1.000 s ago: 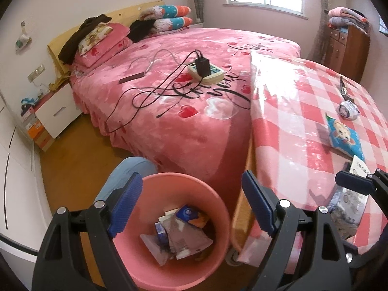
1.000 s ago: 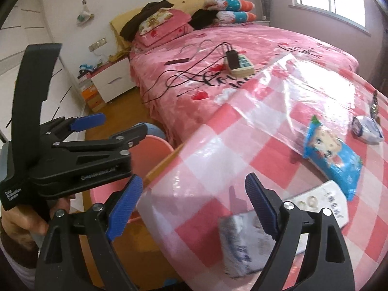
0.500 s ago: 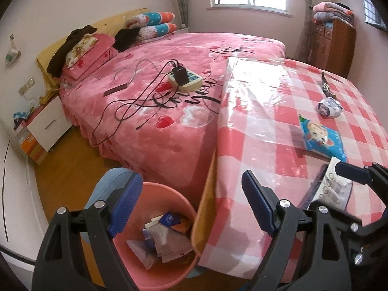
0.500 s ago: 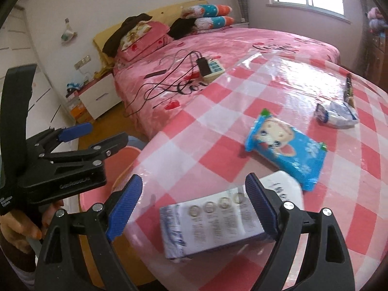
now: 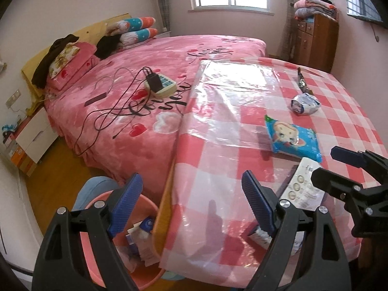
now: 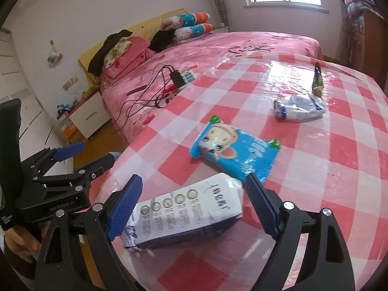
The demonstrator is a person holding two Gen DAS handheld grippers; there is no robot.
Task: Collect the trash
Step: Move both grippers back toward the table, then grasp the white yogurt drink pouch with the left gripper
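Several pieces of trash lie on the red-and-white checked table (image 6: 339,169). A white printed packet (image 6: 189,213) lies flat between the fingers of my right gripper (image 6: 194,189), which is open; the pads do not press it. Beyond it are a blue cartoon snack packet (image 6: 235,152), a crumpled white-and-blue wrapper (image 6: 298,108) and a dark stick wrapper (image 6: 317,80). My left gripper (image 5: 192,194) is open and holds nothing, over the table's near-left edge. The pink bin (image 5: 145,276), with wrappers in it, stands on the floor below that edge.
A bed with a pink cover (image 5: 145,145) runs along the table's left side, carrying a power strip (image 5: 161,86) with black cables and a phone. A white nightstand (image 5: 36,135) stands by the wall. A wooden cabinet (image 5: 315,43) fills the far right corner.
Both grippers have moved right, over the table. The bin has slid to the lower left of the left wrist view. The white packet now lies between the right gripper's open fingers.
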